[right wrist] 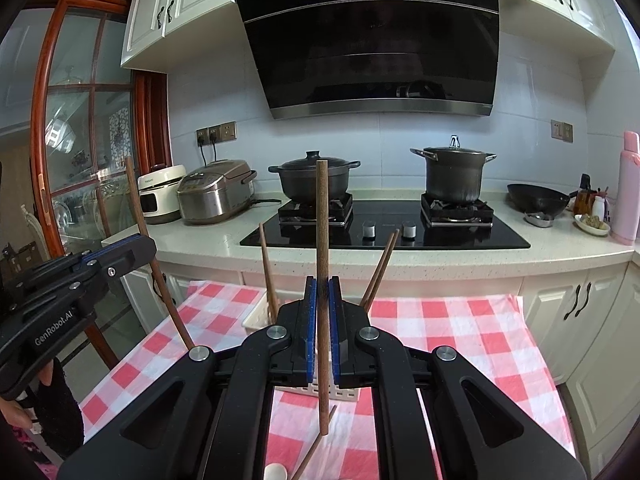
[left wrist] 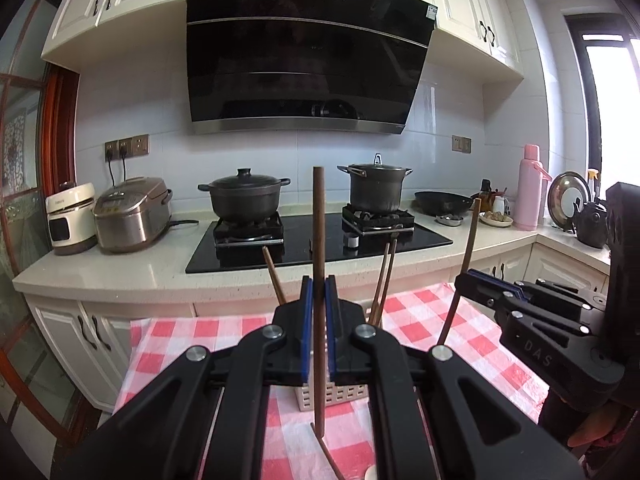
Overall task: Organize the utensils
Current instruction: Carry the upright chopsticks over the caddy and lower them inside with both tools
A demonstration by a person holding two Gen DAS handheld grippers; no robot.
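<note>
The chopsticks (left wrist: 319,240) look like dark brown wood with a matt, faintly grained surface. The grippers (left wrist: 319,300) are matt black plastic with blue rubbery pads (left wrist: 306,312) and shiny metal rivets (left wrist: 275,331). The cloth (left wrist: 476,320) is a thin red-and-white checked fabric, slightly wrinkled. The basket (left wrist: 340,398) is pale perforated plastic. The counter (left wrist: 120,272) is smooth speckled stone, lightly glossy. The hob (left wrist: 312,244) is glossy black glass, as is the hood (left wrist: 308,52), trimmed in brushed metal. The cooker (left wrist: 132,212) is brushed steel. The pots (left wrist: 244,200) are dull dark metal.
</note>
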